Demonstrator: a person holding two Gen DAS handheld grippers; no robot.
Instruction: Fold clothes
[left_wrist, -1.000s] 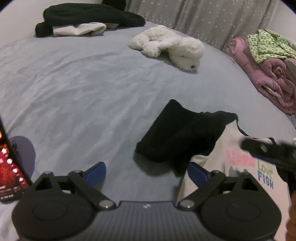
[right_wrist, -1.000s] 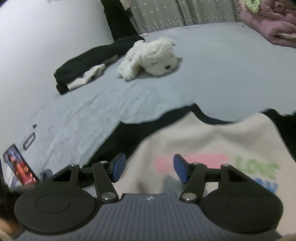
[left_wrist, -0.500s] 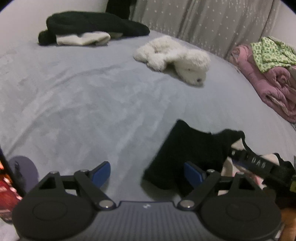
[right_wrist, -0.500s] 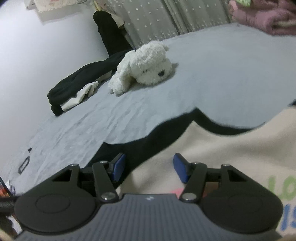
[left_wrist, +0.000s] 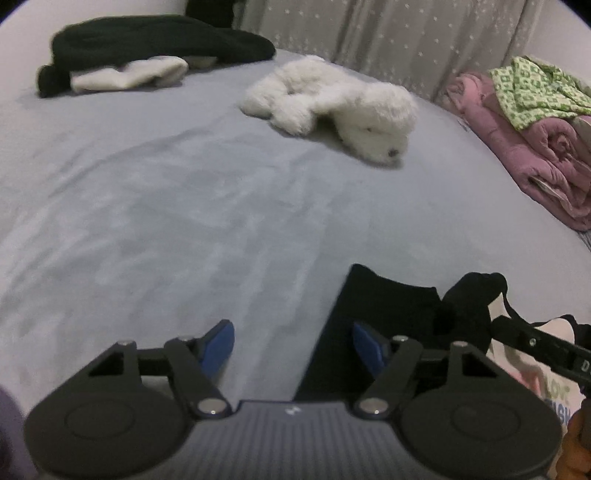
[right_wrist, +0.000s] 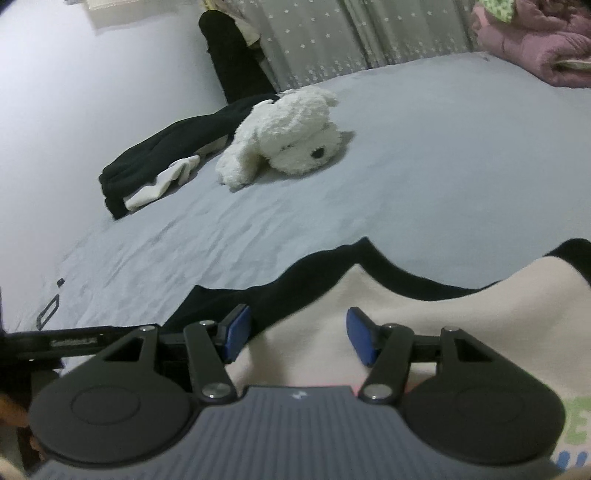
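A cream shirt (right_wrist: 424, 314) with black sleeves and coloured printed letters lies flat on the grey bed (left_wrist: 184, 221). My left gripper (left_wrist: 293, 345) hovers low over the black sleeve (left_wrist: 391, 314). Its jaws are closing, with the sleeve's left edge between them near the right pad; neither pad presses on it. My right gripper (right_wrist: 298, 336) stands open just above the cream chest near the sleeve seam (right_wrist: 295, 291), gripping nothing. In the left wrist view, part of the right gripper's frame (left_wrist: 535, 343) shows as a black bar at the right. The left gripper's frame (right_wrist: 74, 341) shows in the right wrist view.
A white plush dog (left_wrist: 332, 107) lies mid-bed, with a heap of black and white clothes (left_wrist: 147, 55) behind it. A pink quilt topped by a green patterned garment (left_wrist: 535, 122) sits at the right edge. A dotted curtain (right_wrist: 351, 33) hangs behind. Small dark items (right_wrist: 48, 310) lie at the left.
My left gripper slid right and forward, so the black sleeve now reaches between its jaws, which have narrowed. My right gripper drifted across the cream body toward the sleeve seam, its jaws unchanged.
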